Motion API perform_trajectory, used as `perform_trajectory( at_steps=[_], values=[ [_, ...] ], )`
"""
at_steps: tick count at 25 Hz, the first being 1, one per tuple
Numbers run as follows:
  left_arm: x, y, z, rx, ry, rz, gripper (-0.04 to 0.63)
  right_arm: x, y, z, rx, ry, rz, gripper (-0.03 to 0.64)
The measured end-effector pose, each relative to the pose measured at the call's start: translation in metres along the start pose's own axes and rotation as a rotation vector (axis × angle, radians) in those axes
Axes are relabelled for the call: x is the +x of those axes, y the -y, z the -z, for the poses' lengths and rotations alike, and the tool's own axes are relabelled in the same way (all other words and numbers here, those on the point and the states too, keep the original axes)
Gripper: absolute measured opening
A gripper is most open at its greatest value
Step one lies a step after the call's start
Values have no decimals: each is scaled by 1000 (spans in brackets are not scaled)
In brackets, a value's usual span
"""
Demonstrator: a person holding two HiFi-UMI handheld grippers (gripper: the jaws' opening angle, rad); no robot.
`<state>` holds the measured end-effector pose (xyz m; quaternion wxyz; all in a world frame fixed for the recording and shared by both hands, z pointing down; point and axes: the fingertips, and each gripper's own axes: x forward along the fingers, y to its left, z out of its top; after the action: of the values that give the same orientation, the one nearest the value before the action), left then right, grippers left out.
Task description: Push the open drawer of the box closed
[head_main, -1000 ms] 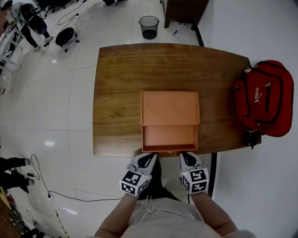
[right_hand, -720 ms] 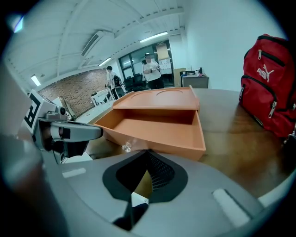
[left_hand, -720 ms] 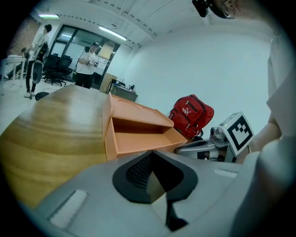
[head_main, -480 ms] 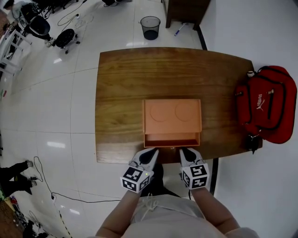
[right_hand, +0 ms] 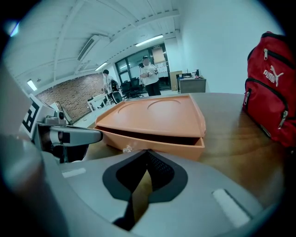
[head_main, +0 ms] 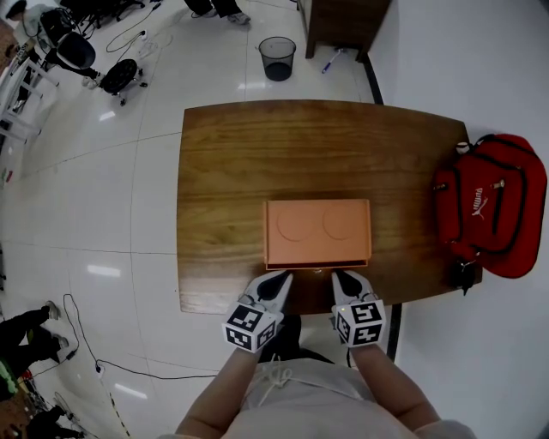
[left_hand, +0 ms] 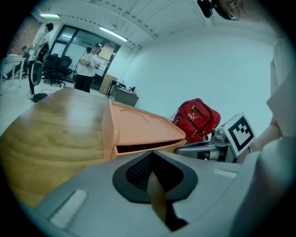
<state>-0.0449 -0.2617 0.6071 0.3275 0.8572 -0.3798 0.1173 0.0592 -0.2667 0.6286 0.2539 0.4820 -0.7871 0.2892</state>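
Observation:
An orange box (head_main: 317,230) sits on the wooden table (head_main: 223,171) near its front edge. Its drawer (head_main: 317,266) is almost fully in; only a thin dark slit shows under the lid, seen on the drawer (right_hand: 157,141) in the right gripper view and on the drawer (left_hand: 143,149) in the left gripper view. My left gripper (head_main: 280,283) is shut, tips at the drawer front's left part. My right gripper (head_main: 343,281) is shut too, tips at the front's right part. Neither holds anything. A small clear knob (right_hand: 127,149) sticks out of the drawer front.
A red backpack (head_main: 493,204) lies at the table's right end. Beyond the table stand a black waste bin (head_main: 277,58) and a dark cabinet (head_main: 343,21). People stand far off in the room, one person (left_hand: 88,67) and another person (right_hand: 149,76). Cables lie on the floor at the left.
The drawer has slid from wide open to nearly shut. Both grippers have moved forward with its front, staying against it.

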Motion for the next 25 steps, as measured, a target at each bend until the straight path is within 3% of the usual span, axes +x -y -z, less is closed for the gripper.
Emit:
perform_trajectory(
  at_steps=[12,18,25],
  values=[
    [3,-4,-6,-1,11,-16,6,3,2,-15,5,25,-4,6],
    [-19,31,-47,59,165,21,6,-35,-9,-37,-63,140,-18,6],
    [-70,96,-81,190,306,32,6,-123,-30,-75,-203,390,51,6]
  ],
)
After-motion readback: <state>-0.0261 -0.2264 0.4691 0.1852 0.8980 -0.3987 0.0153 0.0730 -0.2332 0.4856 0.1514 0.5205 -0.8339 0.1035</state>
